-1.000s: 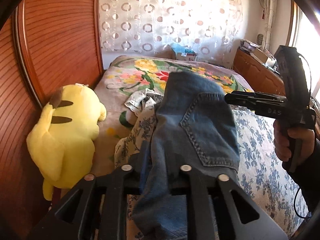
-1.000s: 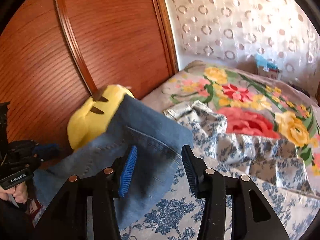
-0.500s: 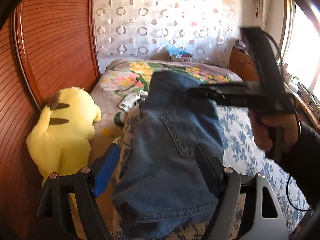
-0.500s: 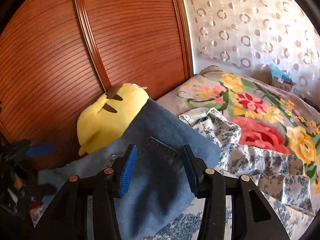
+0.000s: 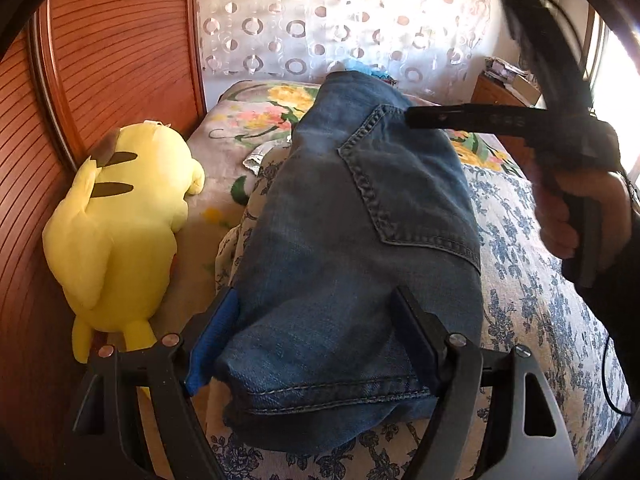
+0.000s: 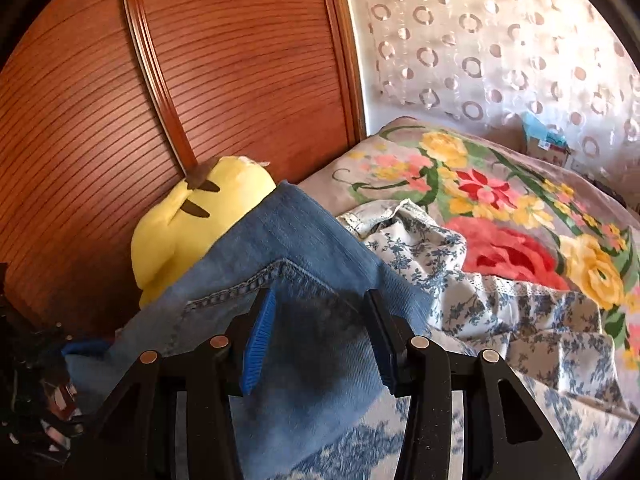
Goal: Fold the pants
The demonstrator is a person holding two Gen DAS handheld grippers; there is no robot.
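The blue jeans (image 5: pixel 352 248) lie folded in a thick bundle on the bed, back pocket up. My left gripper (image 5: pixel 316 320) is open, its fingers straddling the bundle's near end without pinching it. The jeans also show in the right wrist view (image 6: pixel 304 288). My right gripper (image 6: pixel 320 332) is open, low over the jeans' far edge, and it shows in the left wrist view (image 5: pixel 412 118) held above the pocket.
A yellow plush toy (image 5: pixel 120 224) lies left of the jeans against the wooden headboard (image 5: pixel 112 60). A blue floral sheet (image 5: pixel 532 292) and a flowered blanket (image 6: pixel 500 200) cover the bed. A wooden cabinet (image 5: pixel 500 92) stands at the back right.
My left gripper let go of the jeans and opened wide around the bundle. The jeans dropped flatter on the bed. My right gripper moved over the jeans.
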